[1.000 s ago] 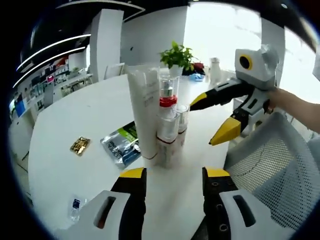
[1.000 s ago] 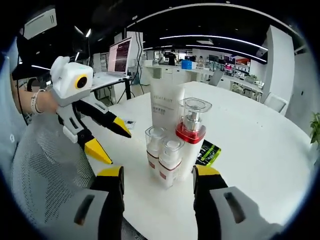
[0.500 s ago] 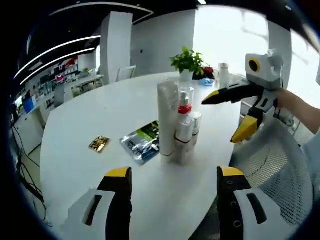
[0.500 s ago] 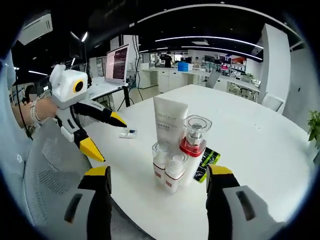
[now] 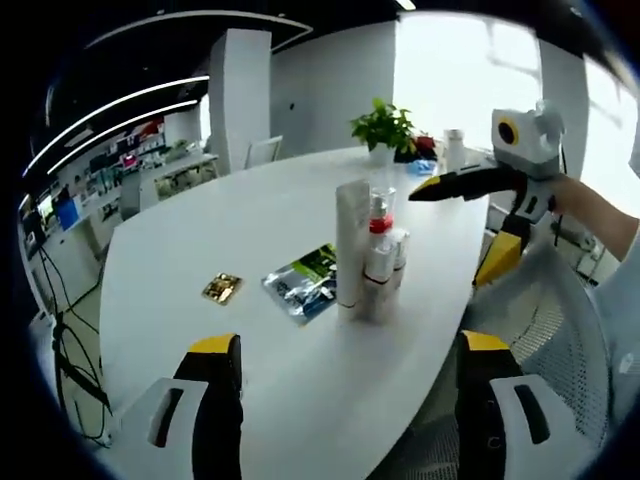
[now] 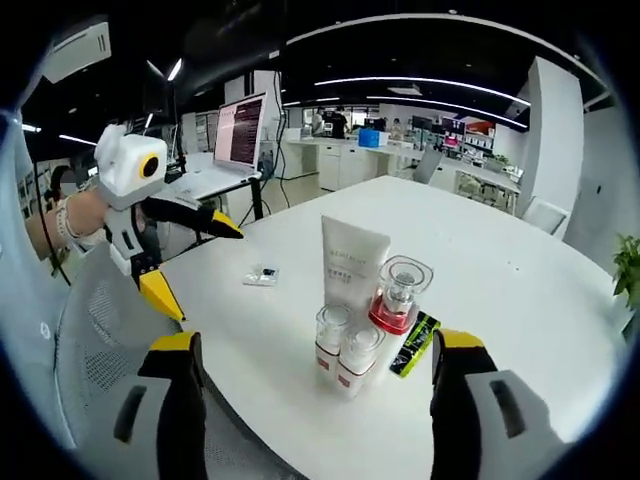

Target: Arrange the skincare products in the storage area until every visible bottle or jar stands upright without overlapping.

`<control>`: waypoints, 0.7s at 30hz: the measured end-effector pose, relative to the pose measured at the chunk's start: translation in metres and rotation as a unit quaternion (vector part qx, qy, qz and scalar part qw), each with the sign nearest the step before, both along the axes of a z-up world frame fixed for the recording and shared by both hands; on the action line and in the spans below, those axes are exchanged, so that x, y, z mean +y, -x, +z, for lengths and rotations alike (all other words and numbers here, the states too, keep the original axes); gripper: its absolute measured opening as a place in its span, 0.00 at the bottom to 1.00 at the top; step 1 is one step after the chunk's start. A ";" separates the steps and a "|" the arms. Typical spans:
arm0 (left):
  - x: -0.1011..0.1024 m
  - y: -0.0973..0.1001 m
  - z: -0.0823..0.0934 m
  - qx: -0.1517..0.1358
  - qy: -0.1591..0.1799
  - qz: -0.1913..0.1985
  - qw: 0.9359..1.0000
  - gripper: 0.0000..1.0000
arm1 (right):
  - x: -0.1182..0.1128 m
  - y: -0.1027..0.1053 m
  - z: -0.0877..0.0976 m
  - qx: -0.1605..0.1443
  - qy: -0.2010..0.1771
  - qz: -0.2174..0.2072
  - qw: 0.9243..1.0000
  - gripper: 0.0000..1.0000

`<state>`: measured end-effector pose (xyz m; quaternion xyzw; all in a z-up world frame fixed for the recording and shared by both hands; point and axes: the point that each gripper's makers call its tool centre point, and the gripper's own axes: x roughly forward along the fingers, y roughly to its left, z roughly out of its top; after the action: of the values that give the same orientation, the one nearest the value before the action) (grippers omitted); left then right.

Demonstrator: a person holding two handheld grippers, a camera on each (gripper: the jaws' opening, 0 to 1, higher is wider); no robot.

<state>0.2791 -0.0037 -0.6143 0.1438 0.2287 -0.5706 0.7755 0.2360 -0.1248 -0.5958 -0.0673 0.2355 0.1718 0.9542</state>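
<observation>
**Check of the grouped skincare products, both tools empty**

Left gripper (image 5: 343, 375): jaws spread wide at the bottom of the left gripper view, nothing between them. Right gripper (image 6: 312, 370): the same, wide and empty, at the bottom of the right gripper view. Each tool also appears in the other's view, well off to the side of the products.

The products stand in one tight cluster near the table (image 6: 520, 290) edge, centre of both views: white tube (image 6: 352, 264) upright on its cap, pump bottle (image 6: 394, 300) with a red collar just beside it, two small bottles (image 6: 344, 351) in front. All four look upright to me. I cannot tell whether neighbours touch; none lies on another.

Lying flat on the table: a green sachet (image 6: 414, 343) right of the cluster, a gold packet (image 5: 221, 288) at centre left of the left gripper view, a small sachet (image 6: 262, 276) left of the tube.

My judgement: the arrangement looks finished or nearly so. The right move now is to keep both tools clear and the cluster framed; any approach risks toppling the tall tube onto the bottles.
</observation>
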 end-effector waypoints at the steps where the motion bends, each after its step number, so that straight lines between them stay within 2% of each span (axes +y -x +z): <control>1: 0.001 -0.001 0.001 -0.003 -0.001 0.001 1.000 0.91 | -0.001 -0.001 0.002 -0.003 -0.001 -0.002 1.000 0.98; 9: 0.012 -0.007 0.016 -0.017 0.006 0.011 1.000 0.96 | 0.004 0.002 0.008 0.005 0.011 0.006 1.000 0.99; 21: 0.021 -0.005 0.014 -0.016 -0.011 -0.001 1.000 0.97 | 0.004 0.001 0.014 0.003 0.018 0.010 1.000 1.00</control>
<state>0.2845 0.0173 -0.6001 0.1620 0.2222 -0.5662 0.7770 0.2345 -0.1208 -0.5821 -0.0866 0.2407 0.1767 0.9504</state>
